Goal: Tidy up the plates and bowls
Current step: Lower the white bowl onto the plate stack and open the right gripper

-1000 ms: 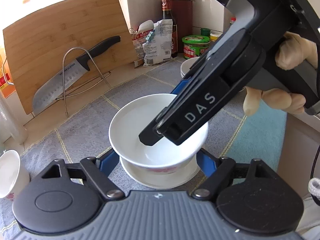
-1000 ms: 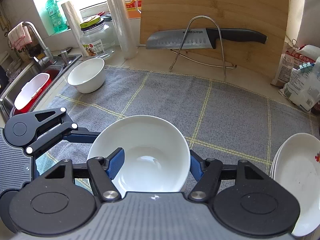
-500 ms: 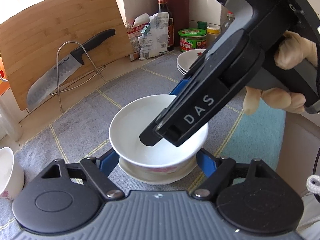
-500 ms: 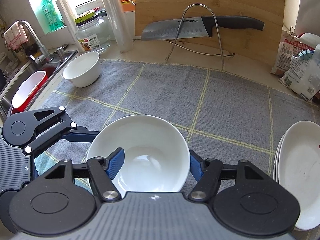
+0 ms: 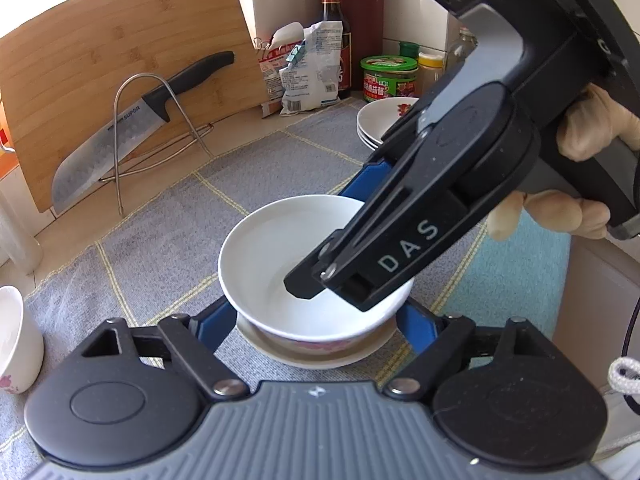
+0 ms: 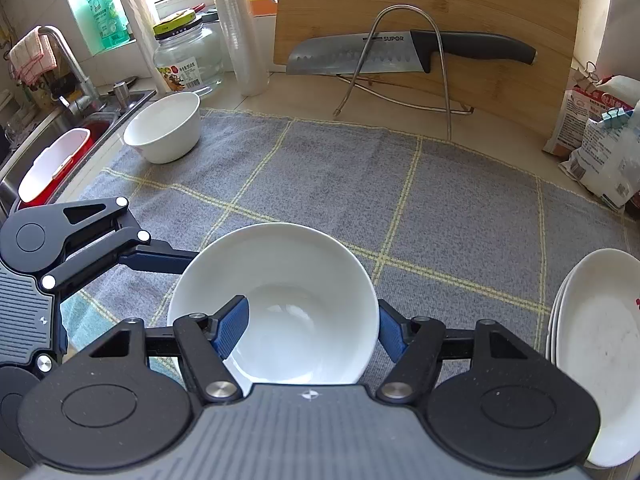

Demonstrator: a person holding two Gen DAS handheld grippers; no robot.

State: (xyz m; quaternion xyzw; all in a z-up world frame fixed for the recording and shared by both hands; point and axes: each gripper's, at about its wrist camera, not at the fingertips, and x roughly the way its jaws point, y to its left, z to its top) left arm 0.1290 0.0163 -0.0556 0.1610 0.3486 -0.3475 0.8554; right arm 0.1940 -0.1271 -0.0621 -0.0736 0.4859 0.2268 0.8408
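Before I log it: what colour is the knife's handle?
Black; right wrist view shows it best.

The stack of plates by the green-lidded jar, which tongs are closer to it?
Right. The right tongs grip the bowl, with the stack of plates just beside them. The left tongs straddle the same bowl from its opposite side, farther off.
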